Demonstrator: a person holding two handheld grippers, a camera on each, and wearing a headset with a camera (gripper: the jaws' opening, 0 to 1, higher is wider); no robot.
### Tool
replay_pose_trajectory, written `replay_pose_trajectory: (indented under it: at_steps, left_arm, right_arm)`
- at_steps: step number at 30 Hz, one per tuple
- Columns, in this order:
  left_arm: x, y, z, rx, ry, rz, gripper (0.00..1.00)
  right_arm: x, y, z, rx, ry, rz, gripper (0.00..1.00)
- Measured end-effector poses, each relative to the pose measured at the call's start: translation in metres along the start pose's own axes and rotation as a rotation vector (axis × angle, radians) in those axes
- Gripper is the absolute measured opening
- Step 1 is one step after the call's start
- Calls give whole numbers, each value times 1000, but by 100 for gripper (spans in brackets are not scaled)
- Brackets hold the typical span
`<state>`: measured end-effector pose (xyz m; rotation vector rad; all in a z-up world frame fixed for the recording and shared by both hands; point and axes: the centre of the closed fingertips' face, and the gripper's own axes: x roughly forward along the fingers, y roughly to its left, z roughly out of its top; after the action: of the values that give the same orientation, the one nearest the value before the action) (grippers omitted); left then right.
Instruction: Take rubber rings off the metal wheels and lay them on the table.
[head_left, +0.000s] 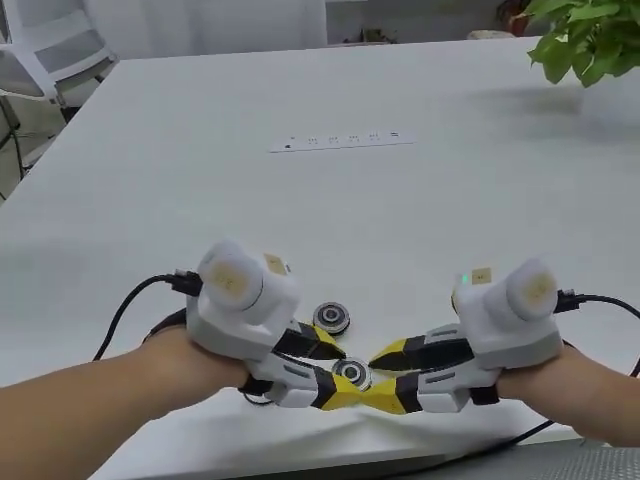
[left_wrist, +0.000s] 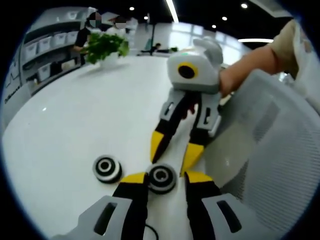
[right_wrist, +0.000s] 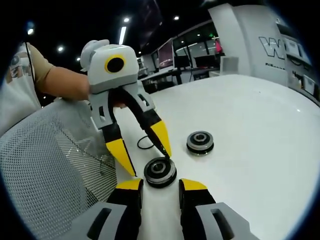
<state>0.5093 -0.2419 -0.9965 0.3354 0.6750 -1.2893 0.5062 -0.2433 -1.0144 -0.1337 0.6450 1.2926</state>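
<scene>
Two metal wheels with black rubber rings lie near the table's front edge. One wheel (head_left: 350, 374) (left_wrist: 161, 178) (right_wrist: 160, 171) sits between the spread jaws of my left gripper (head_left: 335, 368) (left_wrist: 167, 177), which is open, with one yellow fingertip (right_wrist: 163, 142) touching the wheel's rim. My right gripper (head_left: 378, 375) (right_wrist: 161, 185) faces it from the other side, open, its tips just short of the same wheel. The second wheel (head_left: 331, 317) (left_wrist: 107, 168) (right_wrist: 200, 142) lies free a little farther back. A thin black loop (right_wrist: 145, 143) lies on the table under the left gripper.
The white table (head_left: 330, 200) stretches away with a row of small sockets (head_left: 340, 141) in its middle. A potted plant (head_left: 590, 40) stands at the far right corner. A white mesh chair (right_wrist: 55, 150) is close behind the front edge.
</scene>
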Motion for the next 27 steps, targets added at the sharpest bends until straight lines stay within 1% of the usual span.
replay_pose_trajectory:
  at_steps: [5,9,11,12,13,14,15,22,27]
  left_arm:
    - [2,0,-2,9,8,2,25]
    - [3,-1,-1,18,3,4,23]
    - [3,0,-1,29,2,14,21]
    - [4,0,-4,33,15,17,19]
    - [5,2,1,64,-9,23,19]
    - [5,2,-2,51,1,25,19]
    - [4,2,-2,52,3,29,18]
    - [4,4,-3,81,5,55,14]
    - [4,4,-3,101,4,65,14]
  right_arm:
    - [0,0,-1,2,1,0,26]
    - [-1,1,-2,3,3,0,26]
    - [-1,1,-2,3,3,0,26]
    - [-1,1,-2,3,3,0,26]
    - [-1,1,-2,3,3,0,26]
    - [-1,1,-2,3,3,-1,26]
    - [-1,1,-2,1,1,-1,26]
    - [0,1,0,-4,-11,-8,25]
    - [2,2,2,-13,-12,-6,25]
